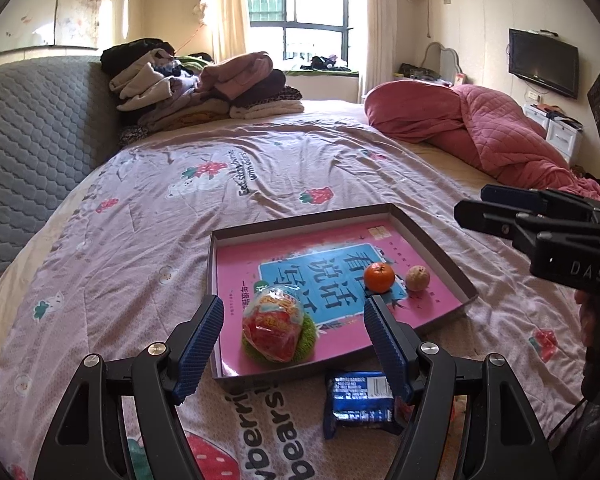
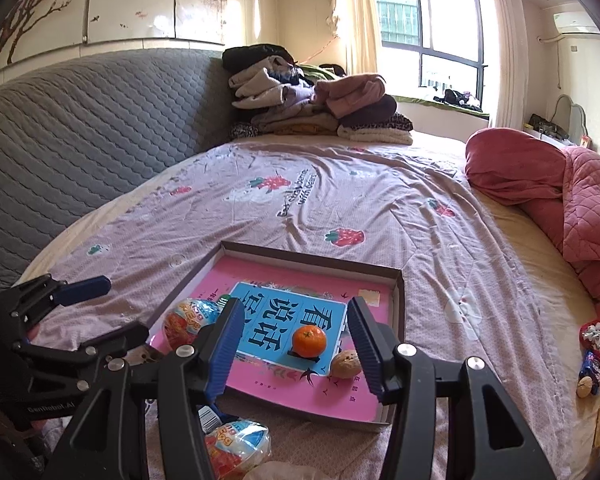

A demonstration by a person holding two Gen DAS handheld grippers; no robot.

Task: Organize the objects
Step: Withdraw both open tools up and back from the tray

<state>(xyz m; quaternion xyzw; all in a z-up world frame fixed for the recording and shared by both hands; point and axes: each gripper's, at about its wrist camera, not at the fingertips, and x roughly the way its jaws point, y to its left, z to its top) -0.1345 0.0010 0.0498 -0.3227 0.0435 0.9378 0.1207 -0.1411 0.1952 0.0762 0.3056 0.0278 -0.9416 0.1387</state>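
On the bed's strawberry-print quilt (image 1: 148, 240), a shallow box tray (image 1: 440, 240) holds a tangerine (image 1: 379, 277), walnut (image 1: 417, 278) and wrapped candy ball (image 1: 274, 328), while left gripper (image 1: 294, 344) and right gripper (image 2: 290, 344) both hover spread, empty.

1 orange (image 2: 309, 340), 1 walnut (image 2: 345, 364), perhaps 2 jelly packs (image 2: 186, 323)

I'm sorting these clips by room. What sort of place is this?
A lived-in bedroom, most likely at home. A wide bed with a strawberry-print cover fills the view, folded clothes are stacked by the headboard, and a TV hangs on the wall.
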